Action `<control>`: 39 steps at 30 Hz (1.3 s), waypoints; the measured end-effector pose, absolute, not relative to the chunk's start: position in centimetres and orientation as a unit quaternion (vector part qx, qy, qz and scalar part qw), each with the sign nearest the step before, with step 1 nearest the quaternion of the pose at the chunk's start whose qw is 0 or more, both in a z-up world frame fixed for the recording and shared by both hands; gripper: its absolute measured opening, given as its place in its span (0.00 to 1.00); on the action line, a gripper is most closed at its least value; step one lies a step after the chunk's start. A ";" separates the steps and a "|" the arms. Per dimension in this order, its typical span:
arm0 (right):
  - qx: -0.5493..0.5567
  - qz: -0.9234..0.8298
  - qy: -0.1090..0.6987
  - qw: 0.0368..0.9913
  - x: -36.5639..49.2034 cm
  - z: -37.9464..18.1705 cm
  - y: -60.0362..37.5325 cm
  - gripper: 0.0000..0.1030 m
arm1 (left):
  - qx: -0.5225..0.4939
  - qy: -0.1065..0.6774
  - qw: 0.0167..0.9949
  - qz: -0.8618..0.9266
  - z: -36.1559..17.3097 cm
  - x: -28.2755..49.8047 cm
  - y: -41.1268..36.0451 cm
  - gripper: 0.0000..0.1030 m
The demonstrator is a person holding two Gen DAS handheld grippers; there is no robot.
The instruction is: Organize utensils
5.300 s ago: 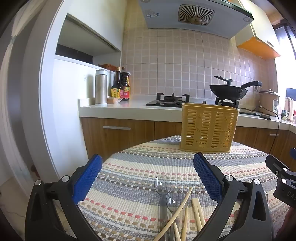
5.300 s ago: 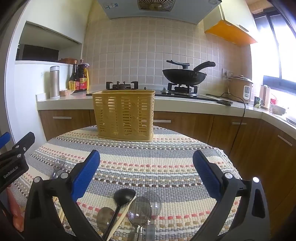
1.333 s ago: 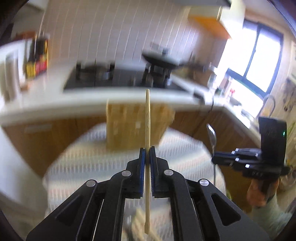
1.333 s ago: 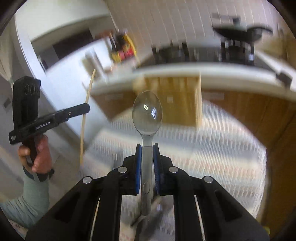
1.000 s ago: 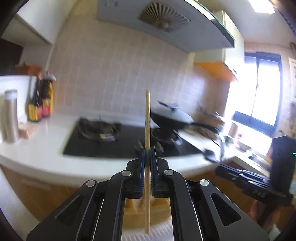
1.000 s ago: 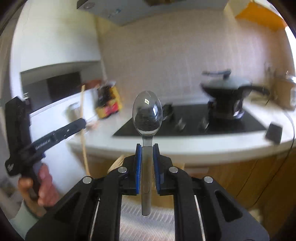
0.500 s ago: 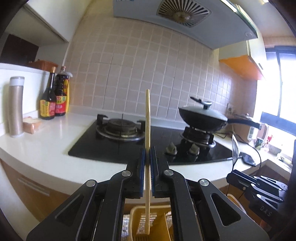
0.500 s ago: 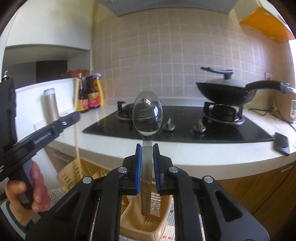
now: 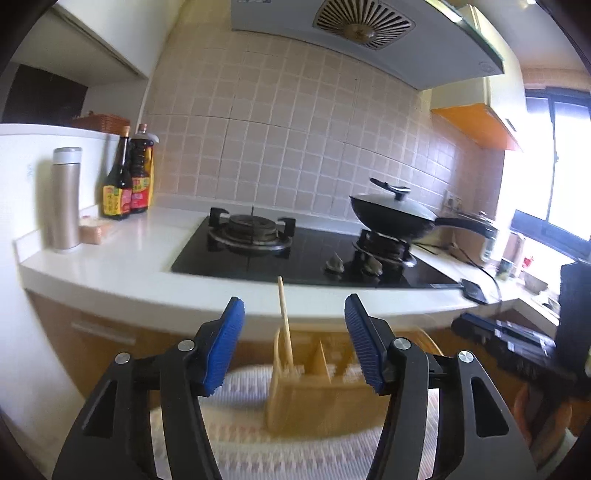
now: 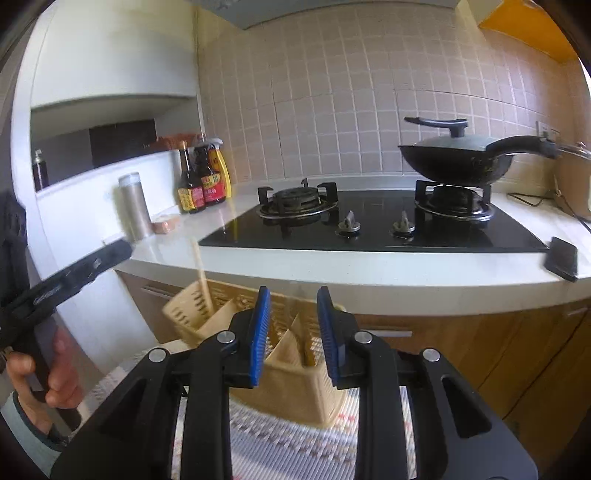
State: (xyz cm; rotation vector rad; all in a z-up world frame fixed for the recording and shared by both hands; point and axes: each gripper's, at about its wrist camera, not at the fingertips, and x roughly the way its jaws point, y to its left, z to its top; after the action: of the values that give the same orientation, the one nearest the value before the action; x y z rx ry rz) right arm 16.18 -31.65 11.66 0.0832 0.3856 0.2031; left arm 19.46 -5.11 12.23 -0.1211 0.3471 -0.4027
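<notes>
Both grippers are hanging released over the yellow utensil basket (image 9: 314,402): left gripper (image 9: 294,341) spread wide, right gripper (image 10: 293,334) parted too. A chopstick (image 9: 284,325) is standing tilted in the basket's left-end compartment, touching neither gripper.

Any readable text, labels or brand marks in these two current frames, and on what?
None can be read for certain.
Sauce bottles: red and yellow labels, print too small to read.
Left tongs: white lettering along the side, too blurred to read.
Range hood: no legible marking.
</notes>
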 end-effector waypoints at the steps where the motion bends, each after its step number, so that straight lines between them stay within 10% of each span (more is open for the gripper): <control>1: 0.044 0.096 0.191 0.976 15.2 12.1 -31.7 0.27 | -0.056 0.181 0.961 -0.201 12.4 18.7 -4.7 0.54; 4: 0.051 0.089 0.184 0.978 11.0 13.2 -31.6 0.47 | -0.041 0.215 0.951 -0.220 12.3 15.9 -3.1 0.54; 20: 0.092 0.081 0.491 0.863 1.4 2.6 -28.4 0.46 | 0.062 0.515 0.813 -0.265 -0.6 8.8 -0.1 0.49; 39: 0.025 0.080 0.594 0.800 1.2 -3.0 -24.0 0.18 | 0.139 0.550 0.783 -0.254 -4.8 8.0 -3.6 0.25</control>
State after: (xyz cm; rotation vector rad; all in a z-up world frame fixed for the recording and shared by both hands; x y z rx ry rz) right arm 1.17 -23.99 -2.99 0.0527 1.2734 0.1723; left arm 8.01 -3.63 -4.79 0.3000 1.1870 -0.5484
